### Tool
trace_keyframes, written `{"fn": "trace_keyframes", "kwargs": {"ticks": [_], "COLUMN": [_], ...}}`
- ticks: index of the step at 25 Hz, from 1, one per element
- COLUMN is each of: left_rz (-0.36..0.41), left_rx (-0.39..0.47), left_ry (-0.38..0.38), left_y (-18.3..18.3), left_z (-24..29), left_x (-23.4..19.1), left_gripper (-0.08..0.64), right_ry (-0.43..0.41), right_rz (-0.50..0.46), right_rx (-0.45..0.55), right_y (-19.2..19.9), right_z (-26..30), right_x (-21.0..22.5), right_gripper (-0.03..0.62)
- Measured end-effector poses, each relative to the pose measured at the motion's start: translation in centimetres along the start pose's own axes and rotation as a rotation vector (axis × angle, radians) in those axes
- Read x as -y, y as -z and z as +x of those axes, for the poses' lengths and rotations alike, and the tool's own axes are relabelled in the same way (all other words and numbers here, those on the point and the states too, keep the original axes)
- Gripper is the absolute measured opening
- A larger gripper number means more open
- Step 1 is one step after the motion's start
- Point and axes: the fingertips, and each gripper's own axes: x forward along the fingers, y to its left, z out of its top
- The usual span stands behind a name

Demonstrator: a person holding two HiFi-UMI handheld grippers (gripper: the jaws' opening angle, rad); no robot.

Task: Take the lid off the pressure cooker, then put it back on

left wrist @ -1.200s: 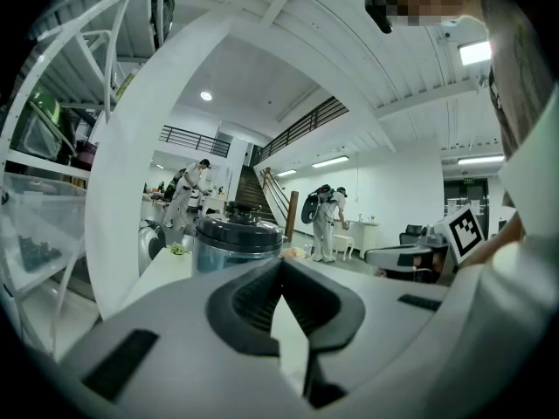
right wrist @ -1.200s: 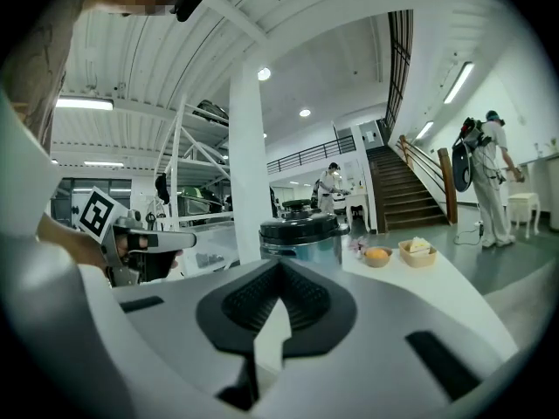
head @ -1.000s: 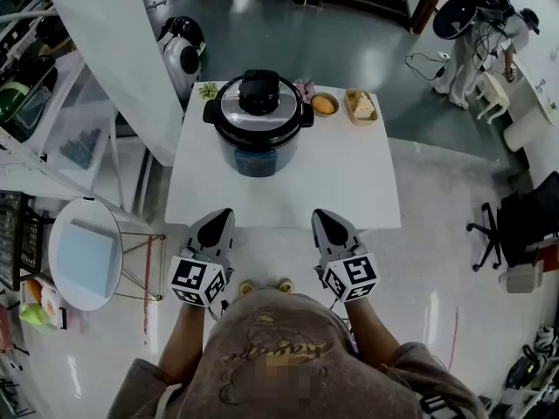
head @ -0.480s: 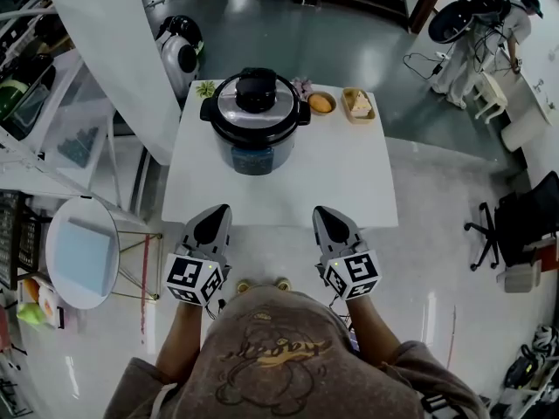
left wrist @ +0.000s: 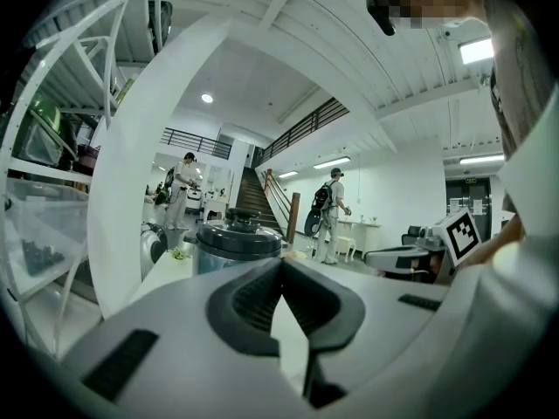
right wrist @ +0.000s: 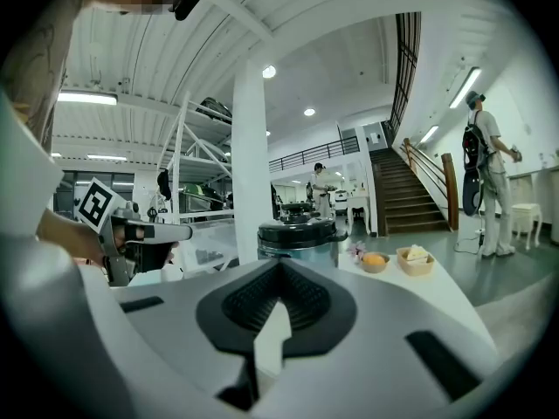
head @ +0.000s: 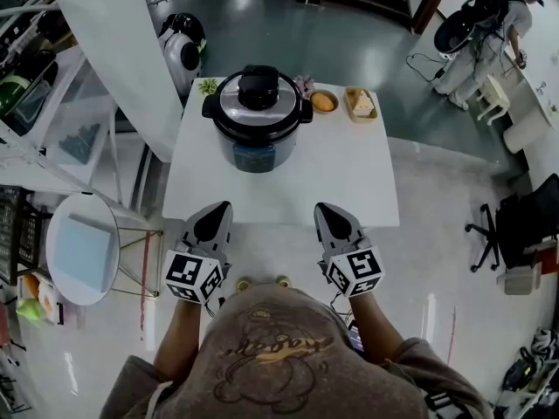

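The pressure cooker (head: 259,129) stands at the far side of a white table (head: 349,182), its silver lid (head: 258,108) with a black knob seated on it. It also shows ahead in the left gripper view as the cooker (left wrist: 237,243) and in the right gripper view as the cooker (right wrist: 299,239). My left gripper (head: 218,210) and right gripper (head: 325,210) hover side by side at the table's near edge, well short of the cooker. Both are shut with nothing between the jaws.
Behind the cooker sit a small bowl with an orange thing (head: 324,103), a tan dish of food (head: 361,105) and a green sprig (head: 208,87). A white pillar (head: 122,51) and a round side table (head: 83,251) stand at the left. People stand far off.
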Motion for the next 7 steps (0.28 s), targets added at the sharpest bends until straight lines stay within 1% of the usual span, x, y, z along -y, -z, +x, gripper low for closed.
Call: {"fn": "trace_keyframes", "kwargs": {"ticks": [7], "left_rz": [-0.001], "left_rx": [-0.006], "left_ry": [0.003], "left_y": [-0.05], "left_z": [0.27], "left_x": [-0.33], "left_gripper": [0.005], "right_ry": [-0.006], "right_rz": [0.002], "right_rx": [0.0], "right_y": [-0.17], "right_z": [0.6], "right_x": [0.03], "right_gripper": [-0.005]}}
